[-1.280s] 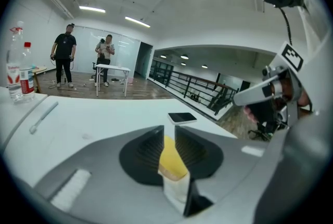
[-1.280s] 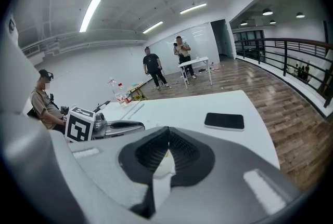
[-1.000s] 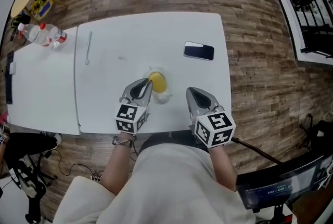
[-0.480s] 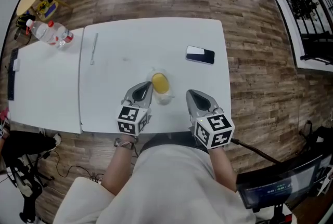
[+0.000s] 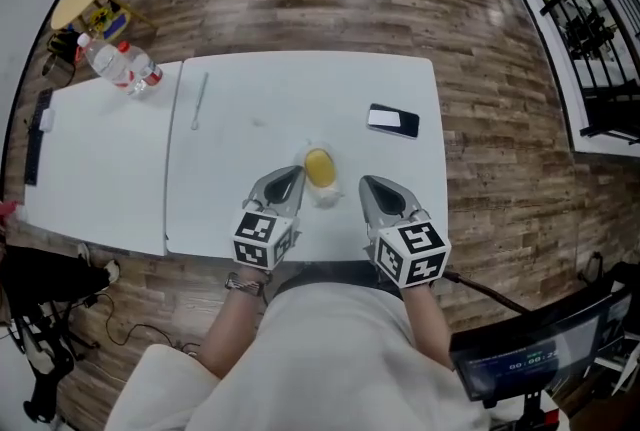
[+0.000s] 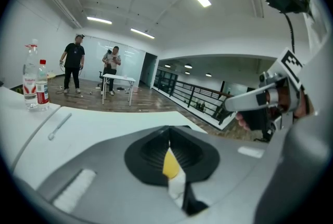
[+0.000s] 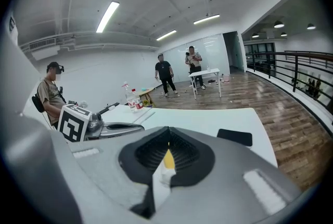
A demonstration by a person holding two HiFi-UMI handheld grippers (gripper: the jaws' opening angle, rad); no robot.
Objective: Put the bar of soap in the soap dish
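A yellow bar of soap [image 5: 320, 165] lies in a pale, see-through soap dish [image 5: 326, 195] near the front edge of the white table [image 5: 300, 89]. My left gripper [image 5: 292, 175] is shut and empty, its tip just left of the soap. On the dish's other side my right gripper [image 5: 368, 183] is also shut and holds nothing. In the left gripper view the soap [image 6: 170, 163] and dish [image 6: 178, 187] show through the slit below the closed jaws. The right gripper view shows the soap [image 7: 168, 159] the same way, with my left gripper [image 7: 141, 125] at the left.
A black phone [image 5: 393, 120] lies at the table's right side. A thin white stick [image 5: 199, 99] lies at the far left, and two plastic bottles [image 5: 120, 67] stand on the adjoining white table. People stand far back in the room. The front table edge is right under both grippers.
The left gripper's jaws have closed and its tip has drawn slightly away from the soap. Both grippers have lifted a little. The soap stays in the dish.
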